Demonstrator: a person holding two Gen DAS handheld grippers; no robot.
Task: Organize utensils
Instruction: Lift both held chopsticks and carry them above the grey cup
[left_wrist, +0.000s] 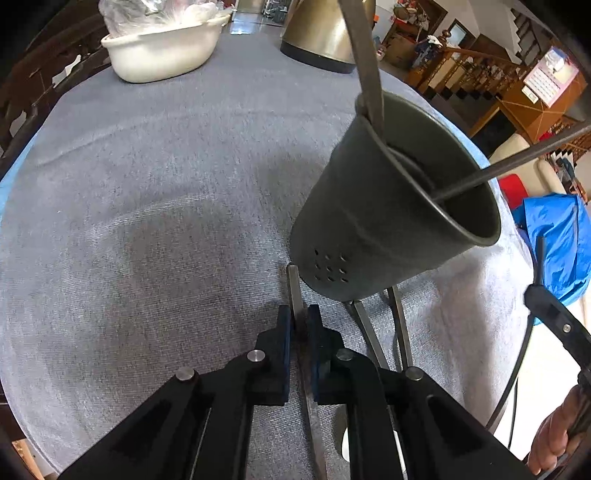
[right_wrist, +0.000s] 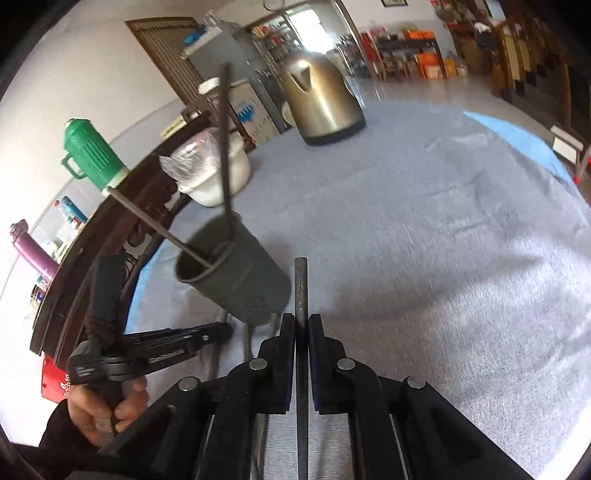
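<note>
Left gripper (left_wrist: 299, 325) pinches a flat metal utensil handle (left_wrist: 294, 284) lying on the grey tablecloth (left_wrist: 166, 221), just beside the base of the dark perforated utensil holder (left_wrist: 373, 206). Right gripper (right_wrist: 302, 332) clamps a thin dark utensil handle (right_wrist: 301, 280), holder (right_wrist: 236, 273) ahead-left of it. Two utensils stand in the holder. More handles (left_wrist: 400, 325) lie near its base. Kettle (left_wrist: 321, 33) and white basin (left_wrist: 162, 51) well behind.
</note>
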